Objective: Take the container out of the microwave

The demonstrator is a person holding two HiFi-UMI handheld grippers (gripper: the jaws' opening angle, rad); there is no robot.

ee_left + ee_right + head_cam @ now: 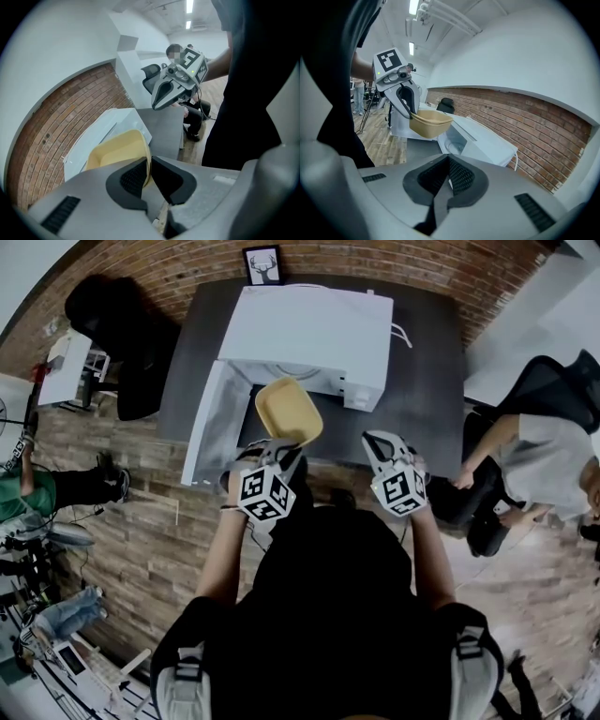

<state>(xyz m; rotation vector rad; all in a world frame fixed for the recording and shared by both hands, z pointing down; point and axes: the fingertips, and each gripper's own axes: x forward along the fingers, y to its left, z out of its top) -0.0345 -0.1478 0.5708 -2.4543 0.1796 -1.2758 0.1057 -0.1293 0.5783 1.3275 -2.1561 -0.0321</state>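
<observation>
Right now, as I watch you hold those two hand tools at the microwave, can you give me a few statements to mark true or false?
1. The left gripper is shut on the rim of the yellow container. True.
2. The door of the microwave is open. True.
3. The container sits inside the microwave. False: it is held up outside, in front of the opening.
4. The right gripper helps carry the container. False: the right gripper's jaws are together on nothing, apart from the container.
</observation>
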